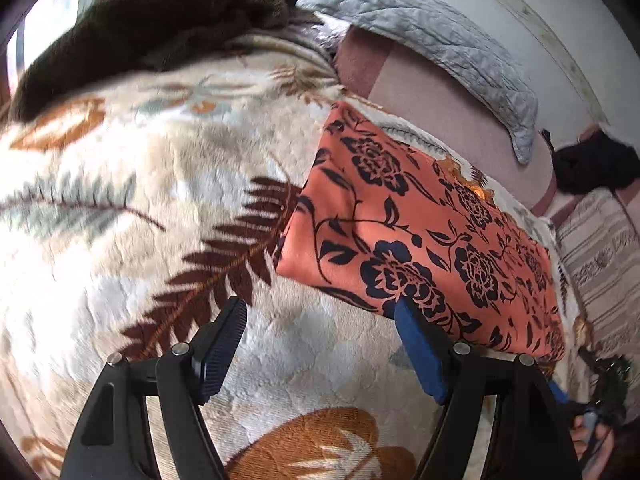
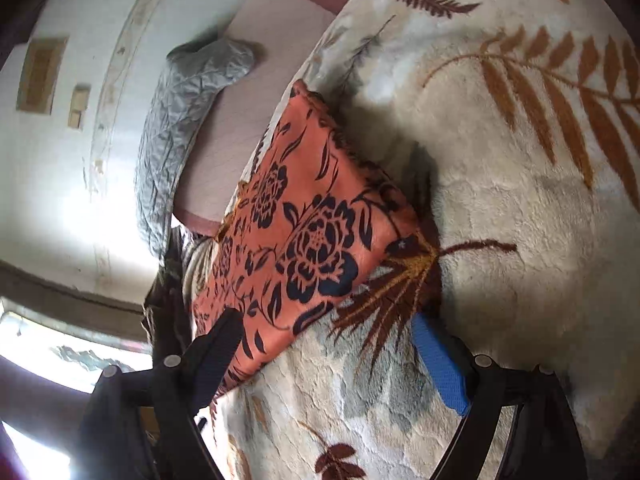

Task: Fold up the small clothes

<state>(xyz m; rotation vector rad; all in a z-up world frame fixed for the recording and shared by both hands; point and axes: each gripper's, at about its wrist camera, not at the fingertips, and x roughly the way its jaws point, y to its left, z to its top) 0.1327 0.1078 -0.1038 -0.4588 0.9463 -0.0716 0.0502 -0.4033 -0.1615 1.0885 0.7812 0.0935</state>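
Observation:
A folded orange cloth with a dark floral print [image 1: 420, 236] lies flat on a cream fleece blanket with fern leaves [image 1: 140, 208]. My left gripper [image 1: 320, 308] is open and empty, just above the blanket at the cloth's near edge; its right finger [image 1: 416, 344] overlaps that edge. In the right wrist view the same cloth [image 2: 304, 240] lies ahead, and my right gripper [image 2: 324, 328] is open and empty over its near corner, left finger [image 2: 216, 352] over the cloth, right finger [image 2: 440, 364] over the blanket [image 2: 500, 200].
A dark brown garment [image 1: 160, 28] lies bunched at the blanket's far left. A grey quilted pillow [image 1: 440, 44] rests against the white wall, over a pink sheet [image 1: 448, 112]. A black item [image 1: 592, 168] sits at the far right. A striped cloth [image 1: 600, 256] lies at the right.

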